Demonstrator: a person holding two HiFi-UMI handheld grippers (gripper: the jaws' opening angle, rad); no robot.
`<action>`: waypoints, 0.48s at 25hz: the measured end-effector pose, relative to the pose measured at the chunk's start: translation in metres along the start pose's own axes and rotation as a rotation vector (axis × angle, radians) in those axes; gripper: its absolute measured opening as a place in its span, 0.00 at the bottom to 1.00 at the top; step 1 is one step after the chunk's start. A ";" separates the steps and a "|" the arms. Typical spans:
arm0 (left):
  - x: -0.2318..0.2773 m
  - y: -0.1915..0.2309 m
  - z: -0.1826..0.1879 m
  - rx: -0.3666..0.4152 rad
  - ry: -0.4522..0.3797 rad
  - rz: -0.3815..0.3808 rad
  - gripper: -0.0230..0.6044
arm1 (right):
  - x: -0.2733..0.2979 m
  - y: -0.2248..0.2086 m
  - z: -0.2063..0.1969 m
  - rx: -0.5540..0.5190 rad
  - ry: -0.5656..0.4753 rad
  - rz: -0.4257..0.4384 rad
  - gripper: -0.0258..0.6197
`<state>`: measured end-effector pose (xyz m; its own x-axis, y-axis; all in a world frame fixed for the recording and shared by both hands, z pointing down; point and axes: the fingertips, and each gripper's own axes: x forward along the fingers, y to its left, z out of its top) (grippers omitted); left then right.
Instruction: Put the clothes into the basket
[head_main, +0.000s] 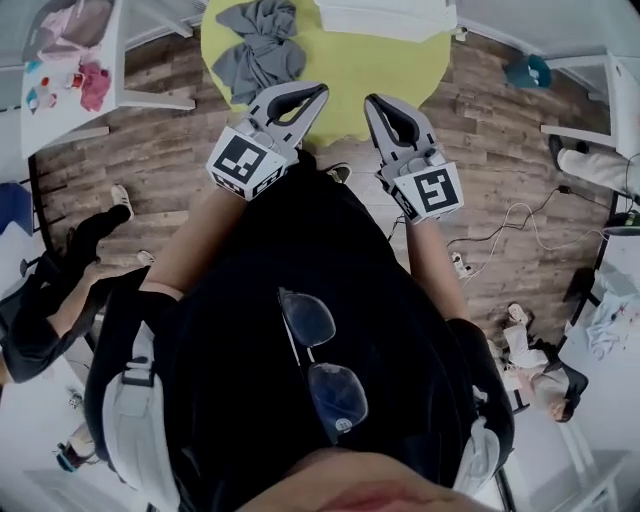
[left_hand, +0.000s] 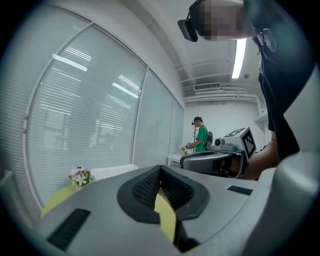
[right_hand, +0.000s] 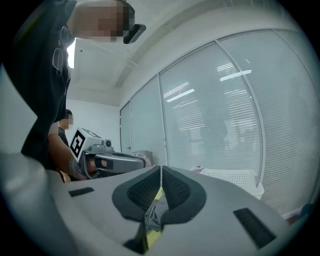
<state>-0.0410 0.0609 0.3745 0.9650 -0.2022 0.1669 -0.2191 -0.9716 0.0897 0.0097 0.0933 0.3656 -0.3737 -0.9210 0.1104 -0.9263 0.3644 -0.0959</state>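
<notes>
Grey clothes (head_main: 258, 45) lie crumpled on the round yellow table (head_main: 400, 70), on its left part. A white slatted basket (head_main: 385, 18) stands at the table's far side; it also shows as the basket (left_hand: 112, 171) and the basket (right_hand: 232, 179) in the gripper views. My left gripper (head_main: 322, 90) is held level over the table's near edge, shut and empty. My right gripper (head_main: 371, 100) is beside it, shut and empty too. Below the closed right jaws a bit of grey cloth (right_hand: 157, 212) shows. Each gripper sees the other: the right gripper (left_hand: 215, 157), the left gripper (right_hand: 112, 160).
A small bunch of flowers (left_hand: 79, 175) stands on the table by the basket. White desks (head_main: 70, 70) flank the table. People sit on the wooden floor at the left (head_main: 60, 290) and right (head_main: 540, 370). Cables (head_main: 510, 225) trail on the right. A person in green (left_hand: 201, 135) stands far off.
</notes>
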 end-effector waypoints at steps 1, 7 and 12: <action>0.002 0.008 -0.003 -0.009 0.009 0.016 0.05 | 0.007 -0.003 -0.002 0.000 0.010 0.008 0.08; 0.015 0.055 -0.022 -0.050 0.057 0.100 0.05 | 0.055 -0.024 -0.011 -0.022 0.031 0.070 0.08; 0.028 0.100 -0.039 -0.101 0.071 0.147 0.05 | 0.097 -0.039 -0.018 -0.025 0.057 0.116 0.08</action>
<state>-0.0417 -0.0373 0.4268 0.9097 -0.3284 0.2541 -0.3738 -0.9141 0.1569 0.0085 -0.0080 0.3979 -0.4800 -0.8632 0.1565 -0.8773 0.4721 -0.0864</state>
